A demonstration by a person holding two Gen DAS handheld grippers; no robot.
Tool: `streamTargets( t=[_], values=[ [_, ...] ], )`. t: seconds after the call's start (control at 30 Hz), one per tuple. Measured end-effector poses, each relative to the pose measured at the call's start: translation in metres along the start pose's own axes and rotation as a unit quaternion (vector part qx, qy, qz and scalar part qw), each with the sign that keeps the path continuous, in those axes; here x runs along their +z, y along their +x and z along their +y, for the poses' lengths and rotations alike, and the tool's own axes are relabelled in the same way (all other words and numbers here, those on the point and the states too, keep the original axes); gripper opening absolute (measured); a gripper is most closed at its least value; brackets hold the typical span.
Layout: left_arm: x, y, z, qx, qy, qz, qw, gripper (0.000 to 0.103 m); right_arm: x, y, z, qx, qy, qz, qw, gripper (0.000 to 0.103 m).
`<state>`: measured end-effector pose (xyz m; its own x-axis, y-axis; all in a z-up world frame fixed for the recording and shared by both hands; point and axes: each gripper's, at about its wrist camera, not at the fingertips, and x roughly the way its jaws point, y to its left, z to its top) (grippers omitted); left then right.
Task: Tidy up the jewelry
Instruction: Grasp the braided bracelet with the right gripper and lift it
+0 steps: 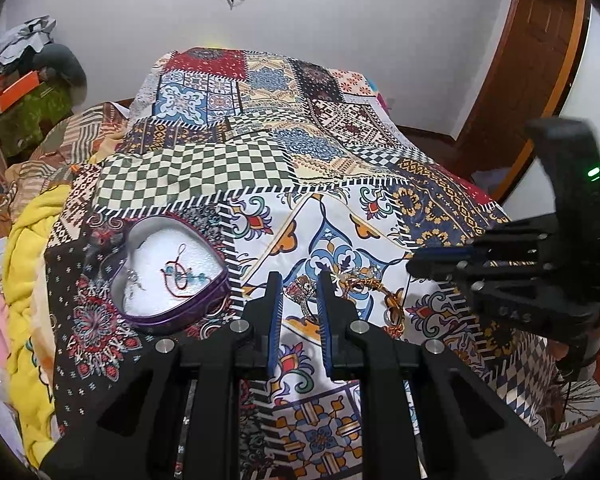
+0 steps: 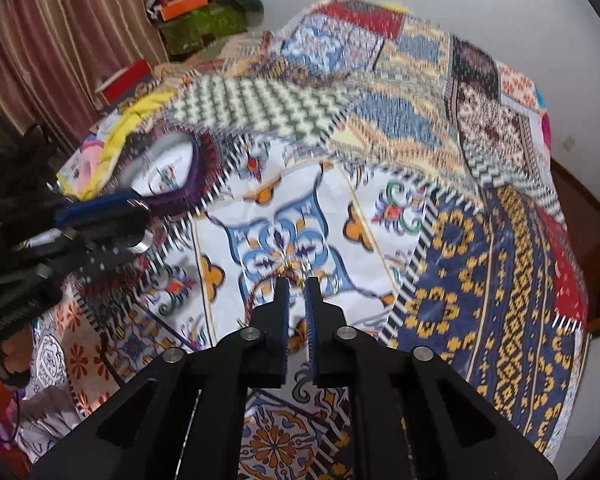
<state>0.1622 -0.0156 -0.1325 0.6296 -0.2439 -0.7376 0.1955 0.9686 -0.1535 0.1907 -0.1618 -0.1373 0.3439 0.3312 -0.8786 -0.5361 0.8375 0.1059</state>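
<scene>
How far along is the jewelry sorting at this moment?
Partly done. The heart-shaped tin already holds a red cord piece and a small silver item. Nothing is gripped: the left hand-held gripper hangs open over the loose jewelry pile on the bedspread, and the right hand-held gripper, slightly open, points at it too. That pile remains.

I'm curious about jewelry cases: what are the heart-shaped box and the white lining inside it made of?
The heart-shaped box looks like thin metal, a tin: its inner wall shines silvery and mirror-like, while the outside is coated glossy purple. The white lining looks like soft foam or padded fabric, matte and faintly textured; the picture cannot settle which. A red cord bracelet lies on it.
</scene>
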Motion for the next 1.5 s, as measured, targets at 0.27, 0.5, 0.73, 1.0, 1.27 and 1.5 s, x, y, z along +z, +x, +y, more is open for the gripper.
streamTargets(
  t=[0.27,0.5,0.73,1.0,1.27,1.5],
  values=[
    [-0.005,0.006,0.011,0.002,-0.009,0.008,0.9999,0.016,-0.004,0.040,-0.012,0.018,0.034,0.057,0.998,0.016],
    [-0.008,0.019,0.021,0.002,-0.020,0.018,0.9996,0.016,-0.002,0.063,-0.016,0.044,0.051,0.064,0.996,0.016],
    [-0.008,0.025,0.025,0.002,-0.028,0.023,0.9994,0.016,-0.004,0.061,-0.021,0.058,0.071,0.052,0.994,0.005],
    [-0.003,0.011,0.026,0.013,-0.023,0.007,0.9996,0.016,0.006,0.031,-0.011,0.059,0.059,0.009,0.996,0.005],
    [0.006,-0.016,0.037,0.027,-0.033,-0.025,0.9988,0.016,0.033,-0.014,0.010,0.037,0.029,-0.071,0.996,0.005],
    [0.014,-0.042,0.052,0.047,-0.036,-0.056,0.9967,0.016,0.062,-0.031,0.035,0.045,0.010,-0.124,0.991,0.005]
  ],
)
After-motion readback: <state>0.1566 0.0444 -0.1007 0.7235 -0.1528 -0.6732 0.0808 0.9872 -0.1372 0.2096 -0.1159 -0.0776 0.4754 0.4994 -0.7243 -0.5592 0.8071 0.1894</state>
